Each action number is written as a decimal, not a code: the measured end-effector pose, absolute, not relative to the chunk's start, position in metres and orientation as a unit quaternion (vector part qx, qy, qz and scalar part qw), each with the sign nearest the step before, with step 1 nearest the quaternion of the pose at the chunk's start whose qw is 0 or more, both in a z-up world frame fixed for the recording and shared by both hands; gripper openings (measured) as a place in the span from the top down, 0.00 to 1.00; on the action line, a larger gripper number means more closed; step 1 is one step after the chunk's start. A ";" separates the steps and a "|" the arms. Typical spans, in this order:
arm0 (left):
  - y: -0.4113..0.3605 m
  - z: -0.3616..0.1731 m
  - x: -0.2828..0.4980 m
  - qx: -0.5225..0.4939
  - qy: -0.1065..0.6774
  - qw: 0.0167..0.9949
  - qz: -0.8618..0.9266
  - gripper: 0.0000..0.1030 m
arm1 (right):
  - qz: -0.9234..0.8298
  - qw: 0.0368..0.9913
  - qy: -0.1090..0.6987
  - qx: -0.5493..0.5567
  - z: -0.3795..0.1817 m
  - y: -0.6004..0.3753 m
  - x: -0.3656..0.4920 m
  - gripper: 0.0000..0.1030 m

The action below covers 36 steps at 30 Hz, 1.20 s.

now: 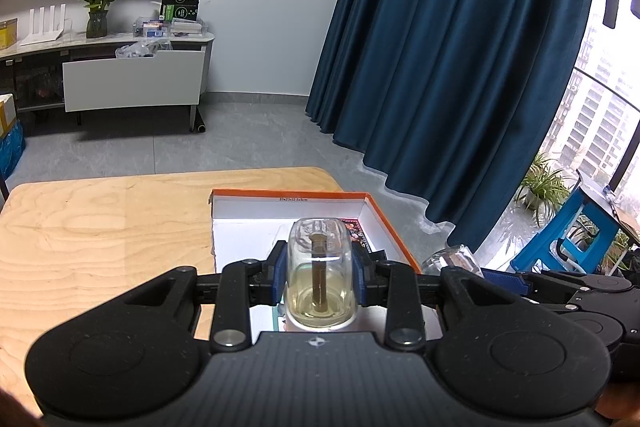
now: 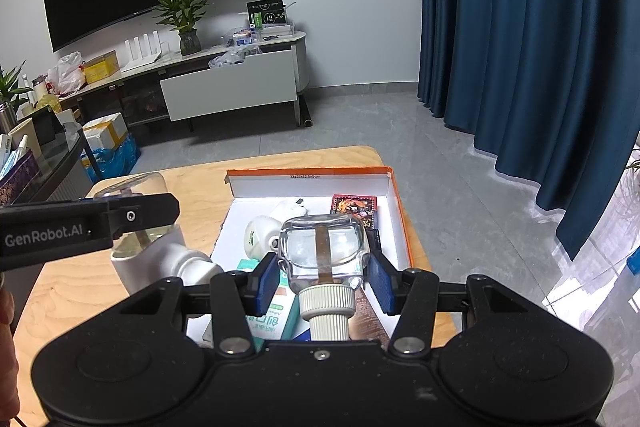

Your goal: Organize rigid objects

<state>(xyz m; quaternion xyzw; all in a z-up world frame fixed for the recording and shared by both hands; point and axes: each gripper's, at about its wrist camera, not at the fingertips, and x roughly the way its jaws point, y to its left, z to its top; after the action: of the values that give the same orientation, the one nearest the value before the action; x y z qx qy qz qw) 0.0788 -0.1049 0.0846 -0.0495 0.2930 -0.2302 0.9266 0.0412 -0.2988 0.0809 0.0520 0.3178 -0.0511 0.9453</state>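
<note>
Left wrist view: the left gripper pinches a clear glass bottle between its blue pads, one on each flat side. The bottle is squat and rounded, holds pale yellow liquid and one brown wick stem, and sits in a white base. Its long axis runs along the fingers, glass end toward 12 o'clock, over the near part of the cardboard box.

Right wrist view: the right gripper holds a second bottle of the same kind, with clear contents and a ribbed cream screw cap facing the camera; its axis also points to 12 o'clock. The right pad touches the glass; the left pad appears to touch, though this cannot be confirmed. It hangs above the box, which is orange outside, white inside and lies on a light plywood table. In the box: one white round container, one patterned card pack, one green-and-white carton. The left gripper's bottle shows at 9 o'clock.
</note>
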 end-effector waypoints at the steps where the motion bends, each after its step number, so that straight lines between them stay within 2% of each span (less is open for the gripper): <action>1: -0.105 0.084 0.079 -0.050 0.293 0.926 -0.231 0.68 | -0.051 0.945 0.318 0.053 0.080 -0.299 0.041 0.42; 22: -0.107 0.079 0.089 -0.042 0.304 0.923 -0.232 0.68 | -0.051 0.941 0.330 0.058 0.071 -0.300 0.047 0.42; 36: -0.126 0.067 0.148 -0.057 0.325 0.910 -0.251 0.68 | -0.046 0.930 0.356 0.078 0.048 -0.315 0.073 0.42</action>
<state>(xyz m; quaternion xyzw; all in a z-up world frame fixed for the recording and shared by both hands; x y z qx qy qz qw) 0.1479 -0.1260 0.0672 -0.0574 0.3245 -0.2509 0.9102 0.0731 -0.3150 0.0479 0.0778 0.3557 -0.0463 0.9302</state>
